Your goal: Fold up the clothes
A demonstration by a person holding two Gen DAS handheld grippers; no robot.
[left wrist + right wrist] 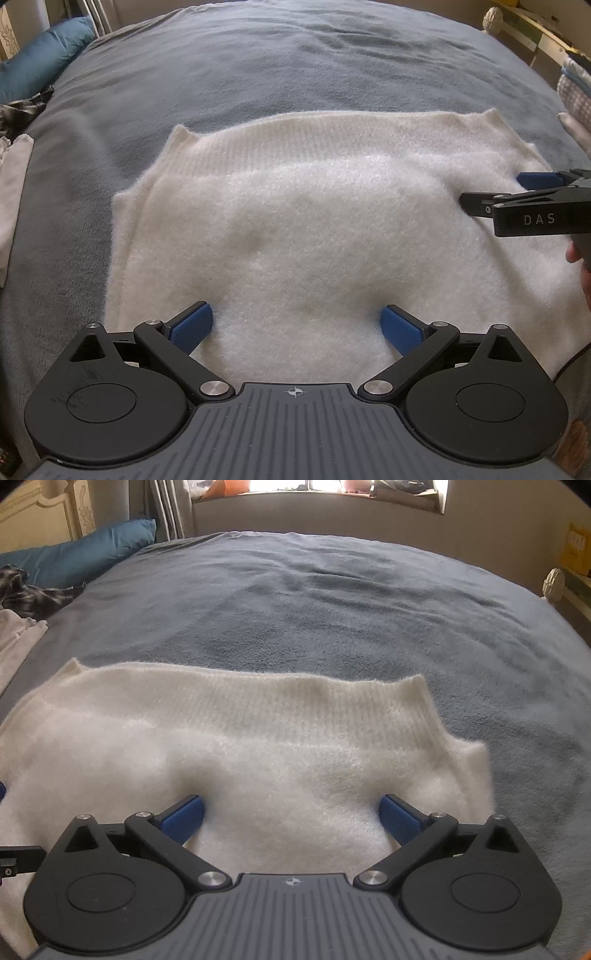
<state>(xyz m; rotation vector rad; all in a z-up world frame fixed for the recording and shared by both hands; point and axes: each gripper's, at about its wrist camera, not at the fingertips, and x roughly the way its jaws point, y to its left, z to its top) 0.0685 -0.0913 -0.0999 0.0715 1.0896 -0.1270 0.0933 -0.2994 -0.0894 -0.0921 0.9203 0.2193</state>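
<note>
Sweater [314, 229], white and fuzzy, lies flat across the middle of the left wrist view on a grey-blue blanket [240, 66], its ribbed band toward the top of the frame; its lower edge is cut off behind the gripper bodies in both views, so how it is folded there cannot be told. The left gripper [297, 328] sits at the bottom centre, blue pads spread wide apart with sweater fabric between them, gripping nothing. The right gripper [291, 814] is likewise spread wide over the sweater; in the left wrist view it enters from the right edge, partly cropped. A blue pillow [85, 550] shows at upper left, and a dark plaid cloth [26, 590] below it is too cropped to identify.
</note>
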